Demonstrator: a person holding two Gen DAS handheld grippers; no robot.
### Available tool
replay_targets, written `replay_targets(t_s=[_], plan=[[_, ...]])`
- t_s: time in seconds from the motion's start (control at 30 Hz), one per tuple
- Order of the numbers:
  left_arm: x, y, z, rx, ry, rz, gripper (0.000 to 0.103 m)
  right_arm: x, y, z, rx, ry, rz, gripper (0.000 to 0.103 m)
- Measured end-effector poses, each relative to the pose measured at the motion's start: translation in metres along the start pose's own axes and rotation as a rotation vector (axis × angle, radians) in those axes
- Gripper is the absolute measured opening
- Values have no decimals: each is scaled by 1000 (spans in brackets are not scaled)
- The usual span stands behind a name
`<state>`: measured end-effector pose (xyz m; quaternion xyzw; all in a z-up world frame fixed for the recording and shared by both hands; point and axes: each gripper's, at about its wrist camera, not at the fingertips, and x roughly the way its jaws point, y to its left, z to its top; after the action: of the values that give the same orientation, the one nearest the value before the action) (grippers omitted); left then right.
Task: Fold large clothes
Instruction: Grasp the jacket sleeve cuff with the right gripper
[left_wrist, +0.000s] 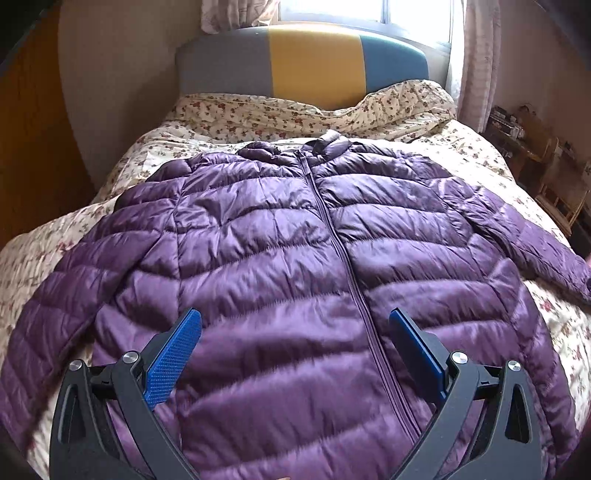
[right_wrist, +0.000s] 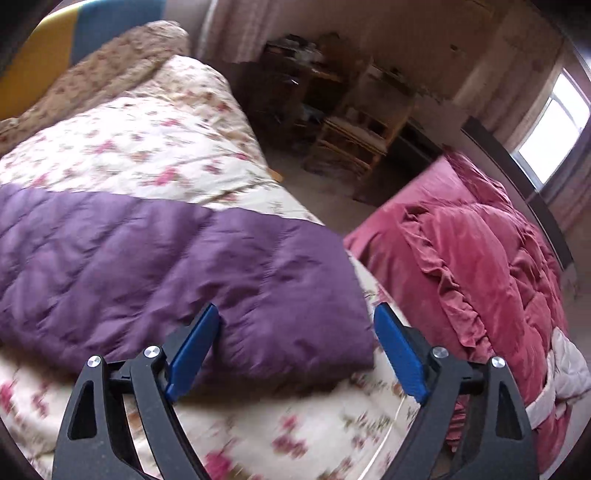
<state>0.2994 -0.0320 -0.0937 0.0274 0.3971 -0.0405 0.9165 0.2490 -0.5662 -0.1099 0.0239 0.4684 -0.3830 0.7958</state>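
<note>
A purple quilted puffer jacket (left_wrist: 280, 236) lies flat and zipped, front up, on the floral bedspread (left_wrist: 258, 118), collar toward the headboard, both sleeves spread out to the sides. My left gripper (left_wrist: 295, 321) is open and empty, hovering above the jacket's lower front by the zipper. In the right wrist view, the jacket's right sleeve (right_wrist: 184, 266) lies across the bed, its cuff end near the bed's edge. My right gripper (right_wrist: 297, 314) is open and empty, just above the sleeve's cuff end.
A grey, yellow and blue headboard (left_wrist: 306, 62) stands under a window. A second bed with a red quilt (right_wrist: 480, 277) stands to the right, across a narrow floor gap. Wooden shelves (right_wrist: 354, 129) with clutter stand by the far wall.
</note>
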Motion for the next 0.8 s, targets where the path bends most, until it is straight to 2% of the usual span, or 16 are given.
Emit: replay_targets(t_s=[0.27, 0.4, 0.47, 0.53, 0.6, 0.67, 0.7, 0.8], plan=[[26, 9, 14, -24, 18, 6, 100, 26, 1, -2, 38, 51, 19, 88], [32, 17, 23, -54, 17, -1, 100, 31, -2, -7, 85, 54, 57, 87], [36, 21, 27, -64, 16, 3, 100, 34, -5, -8, 112, 61, 92, 84], [39, 25, 31, -72, 18, 9, 100, 35, -7, -8, 136, 67, 142, 75], [41, 29, 34, -81, 19, 16, 100, 32, -2, -7, 123, 57, 188, 50], [43, 32, 35, -85, 20, 16, 100, 27, 10, -4, 83, 43, 205, 31], [43, 33, 36, -86, 20, 21, 100, 24, 16, -2, 60, 37, 194, 26], [44, 36, 37, -71, 13, 41, 100, 14, 26, 2, 41, 10, 184, 22]])
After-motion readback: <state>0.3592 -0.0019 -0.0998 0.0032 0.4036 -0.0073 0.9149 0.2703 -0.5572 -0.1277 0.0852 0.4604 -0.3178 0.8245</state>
